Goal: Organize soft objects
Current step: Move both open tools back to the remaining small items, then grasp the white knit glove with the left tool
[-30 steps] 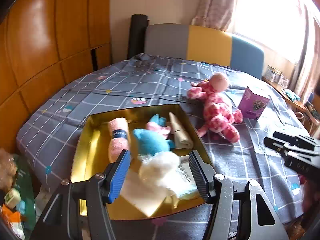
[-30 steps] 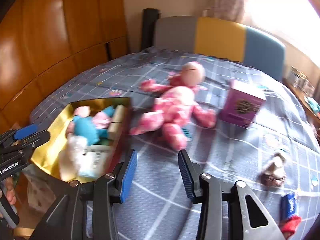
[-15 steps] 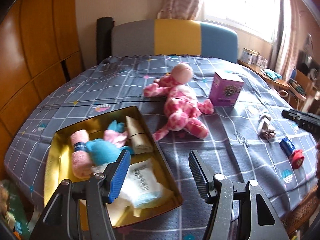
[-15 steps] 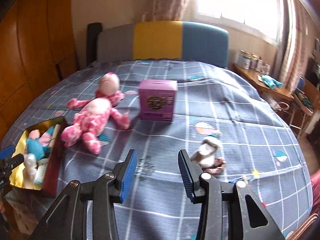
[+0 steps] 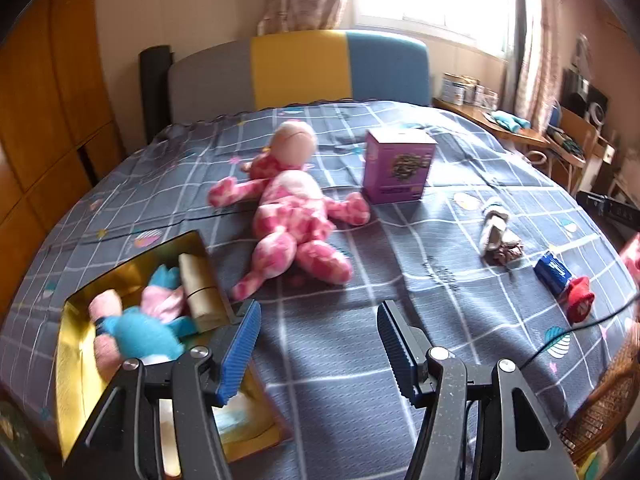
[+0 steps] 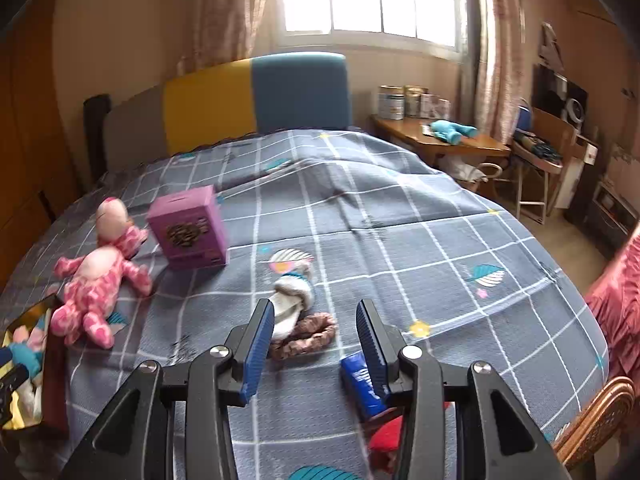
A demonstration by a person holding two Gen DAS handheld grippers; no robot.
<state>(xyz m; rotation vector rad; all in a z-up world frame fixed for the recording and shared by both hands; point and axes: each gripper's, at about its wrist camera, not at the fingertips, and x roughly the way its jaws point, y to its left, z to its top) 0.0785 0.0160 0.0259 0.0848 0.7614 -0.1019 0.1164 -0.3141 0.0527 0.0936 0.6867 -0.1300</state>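
Lying on its back across the grey checked bed cover (image 5: 340,360), the pink spotted plush toy (image 5: 294,216) has a pale round head, a pale belly and limbs spread out, one arm touching or nearly touching the purple box (image 5: 398,164) beside it. Near the left edge of the bed sits a gold tin (image 5: 72,360), its inside shiny, holding a blue plush (image 5: 140,332), a rolled pink cloth (image 5: 105,308), a pink-and-white plush (image 5: 160,300) and a beige roll (image 5: 200,288) packed close together.

To the right of the box lies a white rolled sock (image 6: 292,300) with a blue trim, and a brown patterned scrunchie (image 6: 304,338) touches its lower end. Just beyond that lies a blue and red rolled cloth (image 5: 560,280).

Hovering above the cover, the left tool (image 5: 318,350) has its blue ribbed pads apart with nothing between them, its left pad over the tin's corner. The right tool (image 6: 316,344) is also parted and empty, framing the sock and scrunchie, with the blue roll partly behind its right finger (image 6: 374,348).
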